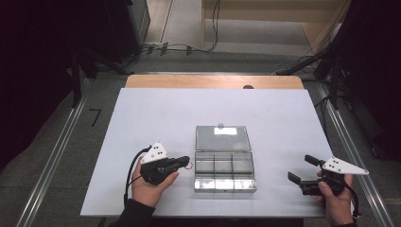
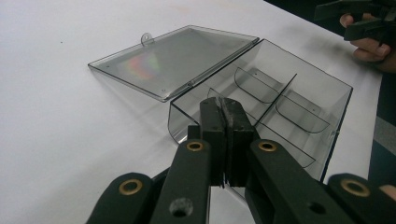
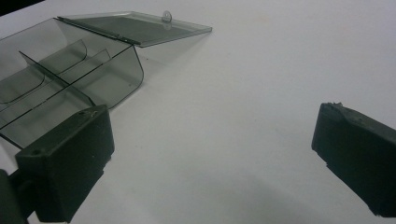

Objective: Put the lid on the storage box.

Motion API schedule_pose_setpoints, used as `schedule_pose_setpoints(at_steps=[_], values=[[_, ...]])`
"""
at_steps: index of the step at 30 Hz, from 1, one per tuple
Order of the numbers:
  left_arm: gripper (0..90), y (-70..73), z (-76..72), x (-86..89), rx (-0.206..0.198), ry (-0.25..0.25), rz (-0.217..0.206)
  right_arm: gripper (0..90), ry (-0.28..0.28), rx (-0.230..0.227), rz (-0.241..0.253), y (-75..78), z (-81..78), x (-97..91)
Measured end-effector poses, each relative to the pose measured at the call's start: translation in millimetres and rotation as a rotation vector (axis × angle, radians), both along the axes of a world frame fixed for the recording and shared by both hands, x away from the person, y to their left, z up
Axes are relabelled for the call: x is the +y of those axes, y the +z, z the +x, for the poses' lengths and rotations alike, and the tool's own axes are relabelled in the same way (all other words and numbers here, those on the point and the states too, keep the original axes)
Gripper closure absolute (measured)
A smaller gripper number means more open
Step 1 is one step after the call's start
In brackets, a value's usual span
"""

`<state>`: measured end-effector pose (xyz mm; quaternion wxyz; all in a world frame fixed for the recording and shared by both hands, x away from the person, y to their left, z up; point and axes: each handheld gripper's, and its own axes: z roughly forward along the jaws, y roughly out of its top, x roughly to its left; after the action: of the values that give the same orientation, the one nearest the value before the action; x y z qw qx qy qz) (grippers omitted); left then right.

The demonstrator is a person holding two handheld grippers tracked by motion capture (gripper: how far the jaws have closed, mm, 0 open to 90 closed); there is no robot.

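Two tongs flank a clear compartment box (image 1: 225, 171) near the middle of the white counter (image 1: 142, 113), its lid (image 1: 222, 138) lying open toward 12 o'clock. The left tongs (image 1: 186, 162), jaws pressed together on something thin I cannot make out, point at 3 o'clock, with a small ring (image 1: 189, 165) at their tip. They sit just beside the box's left wall. The right tongs (image 1: 299, 169), jaws wide apart and empty, lie well off at 3 o'clock. The box's long axis runs 9 to 3, and the left hand (image 1: 150, 187) is nearer, so it probably moves first.
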<state>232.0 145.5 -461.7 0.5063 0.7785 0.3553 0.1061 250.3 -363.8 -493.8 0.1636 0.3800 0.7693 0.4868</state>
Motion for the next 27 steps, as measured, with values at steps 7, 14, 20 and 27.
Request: schedule_pose_setpoints(at_steps=[7, 14, 20, 27], values=[[88.1, 1.2, 0.8, -2.9, 0.004, 0.000, -0.013, 0.0, 0.010, 0.002, 0.009, -0.8, 0.9, 0.6], [88.1, 3.2, 1.5, -8.3, 0.002, -0.008, -0.019, 0.0, 0.011, -0.004, 0.007, -0.4, 0.3, 1.2], [88.1, 4.6, 2.8, -11.6, 0.002, -0.018, -0.020, 0.0, 0.009, 0.001, 0.009, -1.3, 0.6, 1.6], [88.1, 5.3, 5.0, -17.8, 0.004, -0.028, -0.023, 0.0, 0.003, -0.004, 0.012, -0.9, 0.3, 1.3]])
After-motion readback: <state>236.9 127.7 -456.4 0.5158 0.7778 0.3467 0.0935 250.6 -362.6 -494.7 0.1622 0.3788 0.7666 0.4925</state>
